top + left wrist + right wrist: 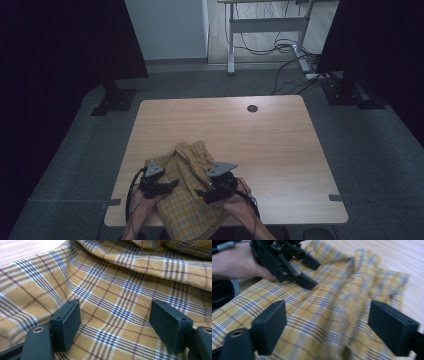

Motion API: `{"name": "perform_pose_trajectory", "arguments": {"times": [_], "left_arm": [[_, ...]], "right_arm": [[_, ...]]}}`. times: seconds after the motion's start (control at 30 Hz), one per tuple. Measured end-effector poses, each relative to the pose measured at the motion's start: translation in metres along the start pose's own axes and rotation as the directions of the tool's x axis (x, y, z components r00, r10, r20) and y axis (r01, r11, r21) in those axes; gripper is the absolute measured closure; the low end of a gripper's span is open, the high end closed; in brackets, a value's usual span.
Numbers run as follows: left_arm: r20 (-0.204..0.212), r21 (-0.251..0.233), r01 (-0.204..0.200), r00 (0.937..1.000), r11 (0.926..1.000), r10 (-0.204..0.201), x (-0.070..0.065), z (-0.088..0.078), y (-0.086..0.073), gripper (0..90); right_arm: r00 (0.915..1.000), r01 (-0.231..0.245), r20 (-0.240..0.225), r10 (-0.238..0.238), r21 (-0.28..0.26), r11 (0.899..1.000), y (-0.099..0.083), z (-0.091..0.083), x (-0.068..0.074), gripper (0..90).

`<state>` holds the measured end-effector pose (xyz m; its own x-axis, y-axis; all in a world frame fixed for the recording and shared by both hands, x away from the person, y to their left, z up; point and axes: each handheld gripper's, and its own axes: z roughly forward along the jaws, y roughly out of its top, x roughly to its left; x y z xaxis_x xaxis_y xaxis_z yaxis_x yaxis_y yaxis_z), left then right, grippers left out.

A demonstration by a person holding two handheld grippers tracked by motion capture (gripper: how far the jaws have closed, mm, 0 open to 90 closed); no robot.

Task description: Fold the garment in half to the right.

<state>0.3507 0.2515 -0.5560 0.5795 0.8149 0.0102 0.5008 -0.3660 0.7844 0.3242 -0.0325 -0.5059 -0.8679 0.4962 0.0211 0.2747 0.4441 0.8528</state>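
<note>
Working at the near edge of the wooden table [280,145], we see a yellow plaid cloth [187,192] lying rumpled, one end hanging over that edge. Our left gripper [115,327] hovers low over the cloth, jaws wide apart, gripping nothing. Our right gripper [327,328] also stands wide open above it, empty.

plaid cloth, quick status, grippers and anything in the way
Left gripper open over plaid cloth. Right gripper open, holding nothing. Cloth rumpled at near table edge, nothing blocking.
</note>
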Motion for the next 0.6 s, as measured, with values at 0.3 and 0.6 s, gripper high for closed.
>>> {"name": "perform_pose_trajectory", "arguments": {"times": [0.3, 0.6], "left_arm": [[0.000, -0.004, 0.004, 1.0000, 1.0000, -0.004, 0.000, 0.000, -0.001, 25.2], [0.000, -0.008, 0.008, 1.0000, 0.9999, -0.008, 0.001, 0.000, -0.002, 24.9]], "right_arm": [[0.9843, 0.127, 0.107, -0.140, 0.119, 0.985, -0.009, 0.031, 0.036, 7.4], [0.9649, 0.039, 0.253, -0.068, 0.121, 0.992, -0.034, 0.024, 0.003, 12.2]]}}
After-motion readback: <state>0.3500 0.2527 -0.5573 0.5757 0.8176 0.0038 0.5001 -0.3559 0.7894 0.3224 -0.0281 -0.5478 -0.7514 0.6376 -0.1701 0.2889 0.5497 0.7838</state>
